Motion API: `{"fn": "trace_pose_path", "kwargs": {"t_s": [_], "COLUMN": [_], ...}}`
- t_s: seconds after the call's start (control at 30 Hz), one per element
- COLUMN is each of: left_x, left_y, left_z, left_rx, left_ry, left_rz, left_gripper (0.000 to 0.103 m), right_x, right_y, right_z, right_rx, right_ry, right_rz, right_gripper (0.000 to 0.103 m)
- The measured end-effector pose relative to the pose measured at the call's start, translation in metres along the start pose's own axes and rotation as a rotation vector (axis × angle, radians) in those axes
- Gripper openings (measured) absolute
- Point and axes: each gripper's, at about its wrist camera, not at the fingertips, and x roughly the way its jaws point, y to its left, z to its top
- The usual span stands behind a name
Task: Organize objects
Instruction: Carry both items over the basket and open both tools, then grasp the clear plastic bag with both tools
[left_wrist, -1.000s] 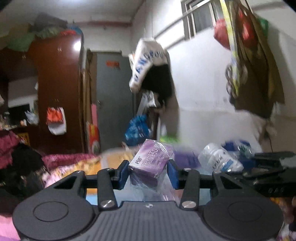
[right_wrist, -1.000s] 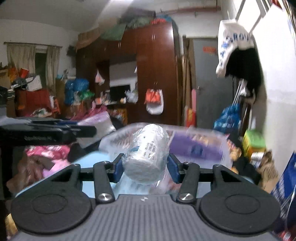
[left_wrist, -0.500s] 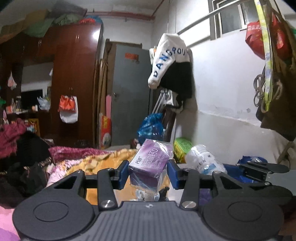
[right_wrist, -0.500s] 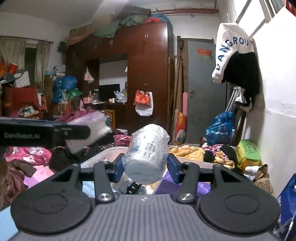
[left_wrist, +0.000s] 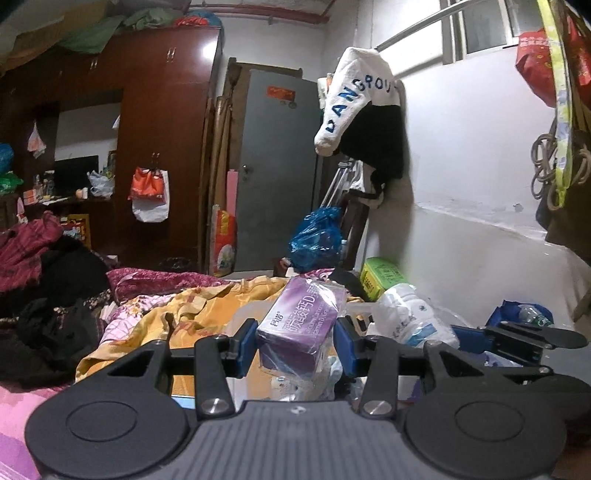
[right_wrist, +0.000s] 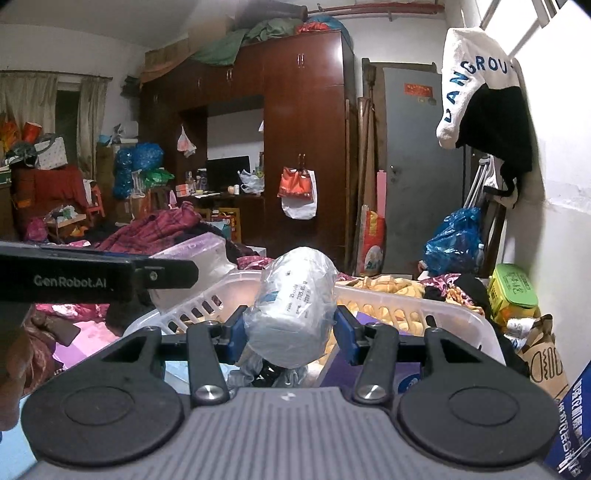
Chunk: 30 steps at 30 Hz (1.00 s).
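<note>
My left gripper (left_wrist: 297, 341) is shut on a purple plastic-wrapped box (left_wrist: 301, 325) and holds it in the air. My right gripper (right_wrist: 290, 334) is shut on a white plastic-wrapped bottle (right_wrist: 293, 308), also held up. The bottle and the right gripper's body also show in the left wrist view (left_wrist: 413, 319) to the right of the box. A white slotted plastic basket (right_wrist: 454, 317) sits just below and beyond the right gripper. The left gripper's body shows in the right wrist view (right_wrist: 92, 275) at the left.
A bed with yellow and pink bedding (left_wrist: 184, 314) and dark clothes (left_wrist: 55, 295) lies beyond. A green box (right_wrist: 511, 291) and a paper bag (right_wrist: 543, 365) stand by the white wall on the right. A wardrobe (right_wrist: 306, 147) and grey door (right_wrist: 417, 166) stand at the back.
Both grippers have lifted and tilted up with their objects still held. The basket has dropped lower in the right wrist view, and the views have steadied.
</note>
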Motion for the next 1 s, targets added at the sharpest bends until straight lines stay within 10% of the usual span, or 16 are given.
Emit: {"fn": "trace_pose_path", "kwargs": {"t_s": [0.2,0.27,0.33,0.57,0.8,1.0], "left_x": [0.007,0.009,0.005,-0.030,-0.113,-0.126], "left_y": [0.004,0.006,0.011,0.016,-0.004,0.000], "left_z": [-0.007,-0.008,-0.011,-0.036,-0.124,-0.165], "left_rx": [-0.040,-0.057,-0.080,-0.041,0.172,0.126], "left_ry": [-0.018,-0.034,-0.067,-0.090,-0.033,0.038], "left_rz": [-0.019,-0.043,-0.061,-0.094,-0.126,-0.212], "left_gripper": [0.050,0.069,0.090,0.103,0.103,0.103], "right_x": [0.003,0.000,-0.011,-0.053,-0.152,-0.183], "right_y": [-0.006,-0.010,-0.012,-0.023,-0.033,-0.026], "right_z": [-0.002,-0.001,-0.001,-0.008,-0.101,-0.155], "right_rx": [0.027,0.032,0.044,0.062,0.121,0.173], "right_ry": [0.009,-0.006,-0.072,-0.072,-0.025,0.024], "right_rz": [0.028,0.029,0.009,-0.013,-0.018,-0.026], "right_gripper": [0.055,0.067,0.103,0.103,0.103,0.103]}}
